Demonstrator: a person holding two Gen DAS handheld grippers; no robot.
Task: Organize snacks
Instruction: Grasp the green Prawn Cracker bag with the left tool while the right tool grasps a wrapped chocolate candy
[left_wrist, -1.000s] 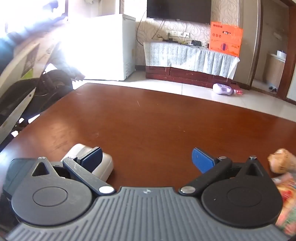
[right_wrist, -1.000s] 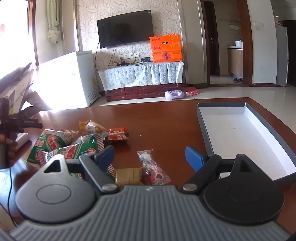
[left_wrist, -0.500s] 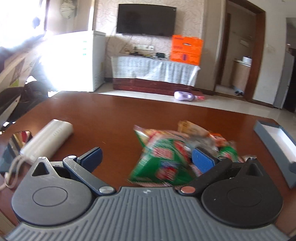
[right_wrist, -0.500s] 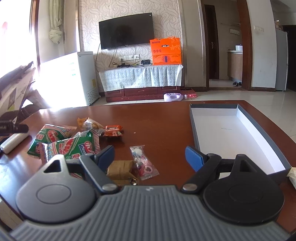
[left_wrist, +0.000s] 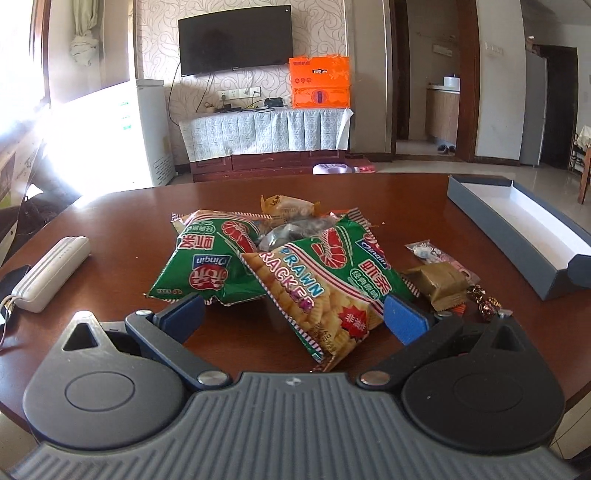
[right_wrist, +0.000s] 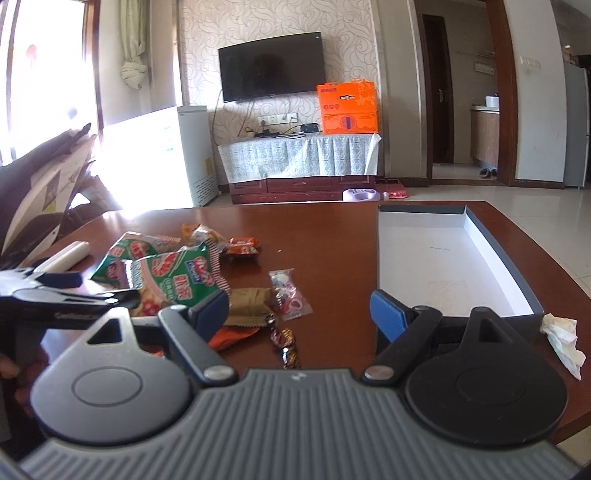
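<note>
A pile of snacks lies on the brown table (left_wrist: 110, 229). Two green prawn cracker bags (left_wrist: 314, 280) (left_wrist: 207, 258) lie in front of my open left gripper (left_wrist: 293, 319), the nearer bag between its fingers but not gripped. A brown packet (left_wrist: 439, 282), a clear pink candy bag (left_wrist: 432, 254) and wrapped candies (left_wrist: 484, 301) lie to the right. My right gripper (right_wrist: 299, 312) is open and empty, above the brown packet (right_wrist: 251, 301) and candy bag (right_wrist: 290, 295). An open grey box (right_wrist: 443, 258) with a white inside stands to the right.
A white power bank (left_wrist: 51, 273) with a cable lies at the table's left. A crumpled tissue (right_wrist: 563, 338) lies by the box's near corner. The left gripper's body (right_wrist: 55, 299) shows at the left of the right wrist view. The table's edge is close below.
The left gripper swung right from the power bank and bare table to face the snack pile. The right gripper rose and drew back slightly; the box now shows more fully.
</note>
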